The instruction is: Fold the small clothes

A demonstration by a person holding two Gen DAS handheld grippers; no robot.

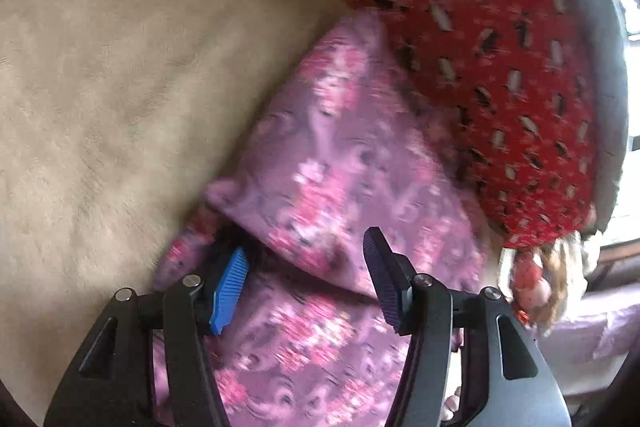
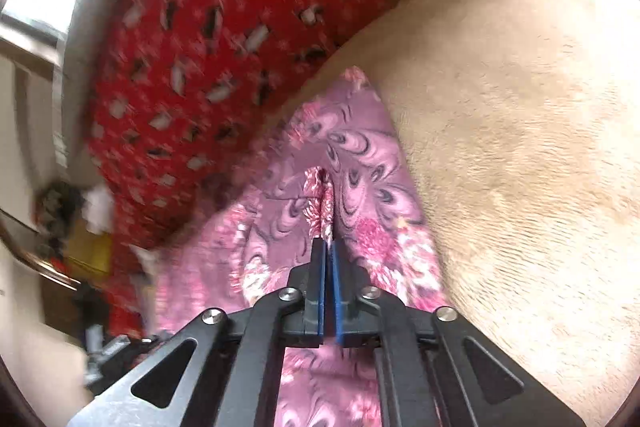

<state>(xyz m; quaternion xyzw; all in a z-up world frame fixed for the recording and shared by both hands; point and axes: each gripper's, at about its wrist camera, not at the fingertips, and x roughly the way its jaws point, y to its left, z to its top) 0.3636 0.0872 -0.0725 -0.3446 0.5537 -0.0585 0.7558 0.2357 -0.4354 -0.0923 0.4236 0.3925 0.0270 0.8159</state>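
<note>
- Black linkage arms of the left tool (image 1: 306,281) fill the bottom of the left wrist view; its two fingers stand spread wide, one with a blue ribbed pad (image 1: 229,294), the other with a dark ribbed pad (image 1: 382,281).
- Between and beneath those spread fingers lies the pink and mauve floral-print cloth garment (image 1: 320,187). A folded edge of it runs across just ahead of the pads. Whether the blue pad touches the fabric cannot be told.
- Right tool (image 2: 329,251): fingers pressed together, blue pads (image 2: 338,291) nearly meeting, pinching a raised ridge of the same pink floral garment (image 2: 352,163). The pinched fabric stands up in a narrow crease directly ahead of the fingertips.
- The garment rests on a beige plush fabric surface (image 1: 112,75), which fills the left of the left wrist view and the right of the right wrist view (image 2: 520,131). The kind of furniture under it cannot be told.
- A red cloth with a black-and-white dash print (image 1: 500,47) lies along the far edge of the pink garment and overlaps it; it also shows in the right wrist view (image 2: 208,59). Pale tassels (image 1: 540,279) hang from its lower corner in the left wrist view.
- Both views are motion-blurred, the red cloth most of all. Background items at the left of the right wrist view are too blurred to identify.
</note>
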